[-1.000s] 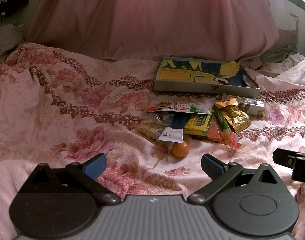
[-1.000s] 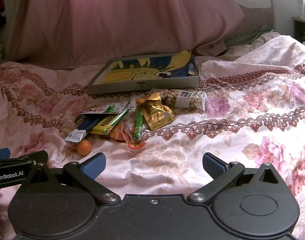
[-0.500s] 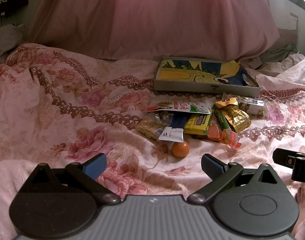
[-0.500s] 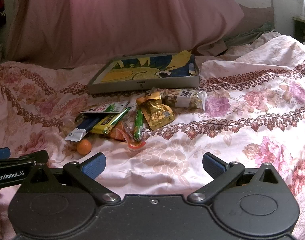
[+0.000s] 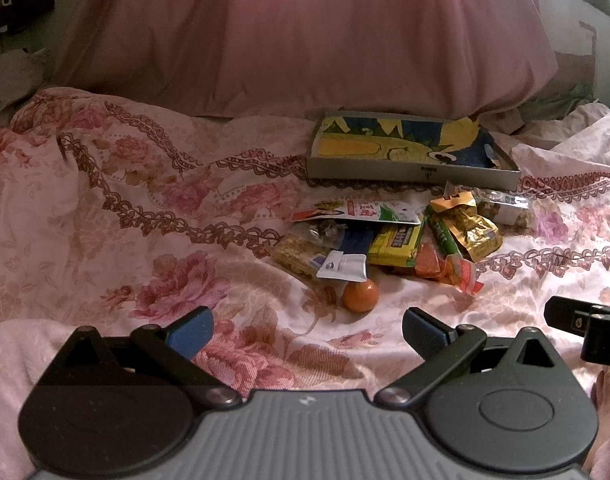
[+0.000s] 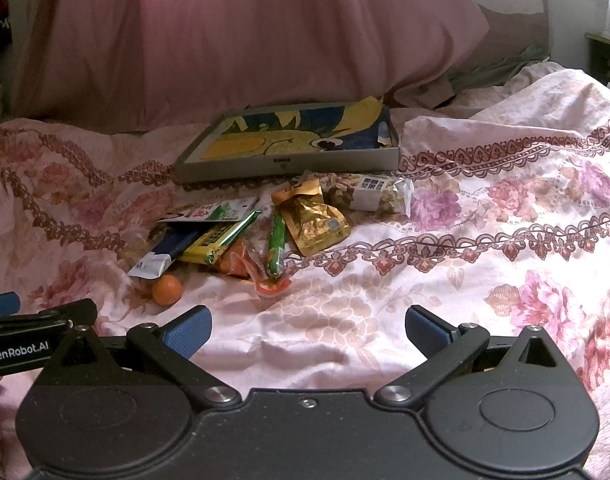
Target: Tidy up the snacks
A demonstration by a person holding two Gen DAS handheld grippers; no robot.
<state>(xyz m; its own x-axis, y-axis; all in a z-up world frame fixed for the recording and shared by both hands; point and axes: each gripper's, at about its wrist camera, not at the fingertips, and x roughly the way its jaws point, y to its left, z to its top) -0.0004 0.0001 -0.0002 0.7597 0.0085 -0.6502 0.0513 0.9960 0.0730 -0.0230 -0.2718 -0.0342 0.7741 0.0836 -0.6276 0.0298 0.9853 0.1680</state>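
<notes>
**Setting.** A bed under a floral quilt [image 5: 153,208]; a pink pillow [image 5: 325,36] is propped at the far side.

**Container.** One shallow cardboard tray [image 5: 409,170], its floor printed yellow and blue, lies empty at the far right, just beyond the snacks.

**Snacks.** A loose overlapping heap is gathered near the tray:
- white-and-green sachet [image 5: 361,213], far left of the heap
- yellow bar [image 5: 395,242], middle
- blue-and-silver packet [image 5: 343,266], near side
- green stick [image 6: 276,246]
- gold foil pouch [image 6: 316,222]
- clear nut bar [image 6: 371,195], far right
- orange wrapped sweets [image 5: 445,268]
- small orange ball [image 5: 360,296], nearest, touching the blue-and-silver packet

**Tongs.** Left tongs [image 5: 307,330] and right tongs [image 6: 308,330] are both spread wide, with nothing held, low over the quilt short of the heap.

**Handling note.** No item is judged to have been sorted yet. Outlying pieces are best taken first. Each wrapper should be pinched across its thin edge and lifted clear before it is carried to the tray, so that neighbours are not dragged. The ball may roll on the soft quilt.
</notes>
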